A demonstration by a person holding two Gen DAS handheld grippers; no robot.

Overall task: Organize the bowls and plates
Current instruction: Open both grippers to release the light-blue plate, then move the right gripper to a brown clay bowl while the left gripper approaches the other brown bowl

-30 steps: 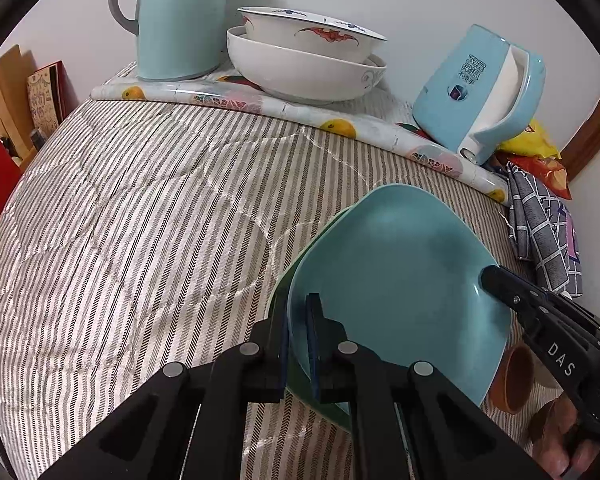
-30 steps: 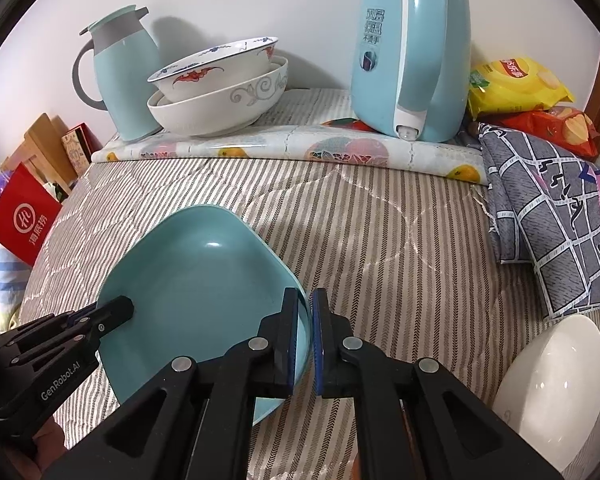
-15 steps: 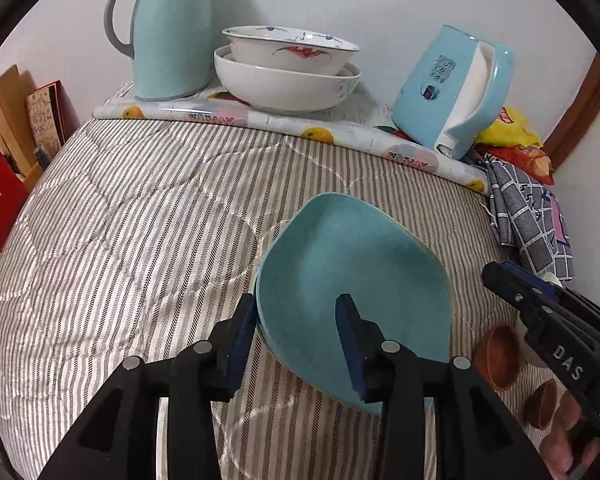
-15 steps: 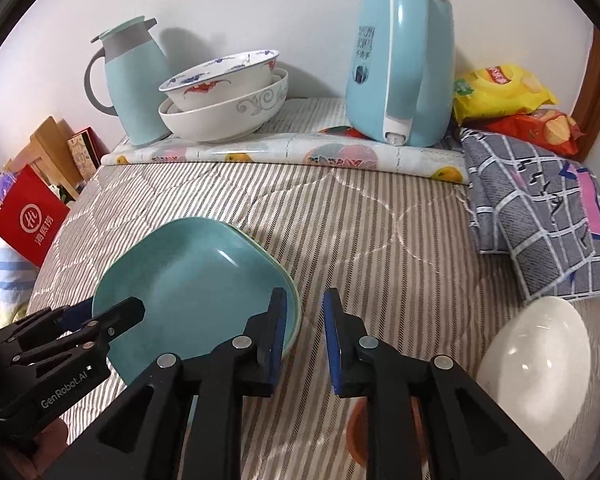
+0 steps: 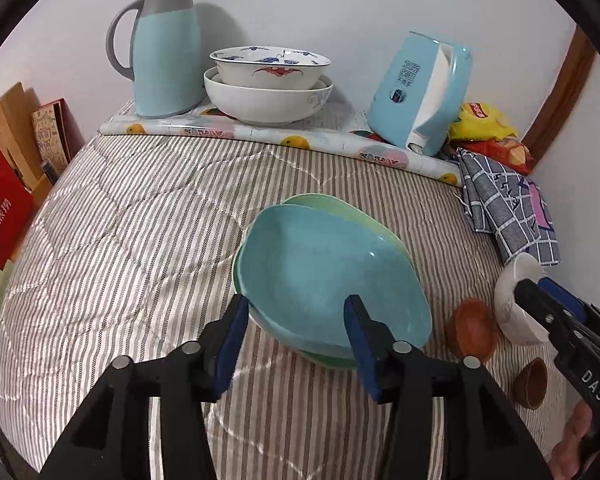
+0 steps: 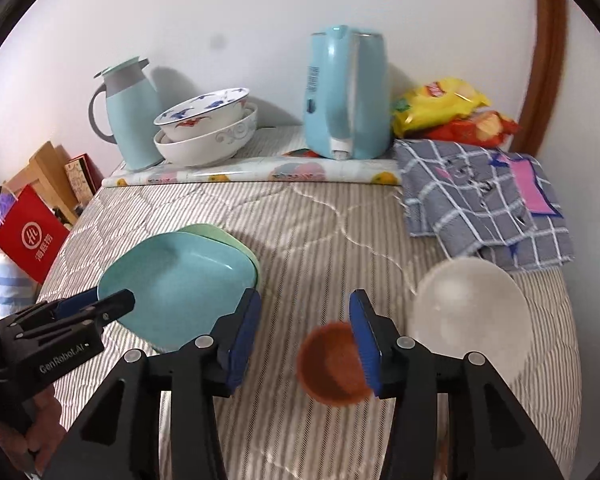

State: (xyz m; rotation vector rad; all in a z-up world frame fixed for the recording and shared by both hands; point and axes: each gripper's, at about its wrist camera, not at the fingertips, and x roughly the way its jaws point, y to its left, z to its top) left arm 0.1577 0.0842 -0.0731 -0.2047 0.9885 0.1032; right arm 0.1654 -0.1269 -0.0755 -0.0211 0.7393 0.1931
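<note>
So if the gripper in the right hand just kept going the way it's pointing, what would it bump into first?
Probably the small brown bowl: it lies just ahead of the open right gripper, partly behind one finger. Depth is hard to judge.

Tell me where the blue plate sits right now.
The blue plate lies stacked on the green plate in the middle of the striped quilt, left of the brown bowl in the left wrist view.

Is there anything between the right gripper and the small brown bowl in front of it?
Nothing visible. The right gripper is open, nothing between its pads, and the brown bowl sits just below its fingertips on bare striped quilt; the white bowl lies off to the side.
</note>
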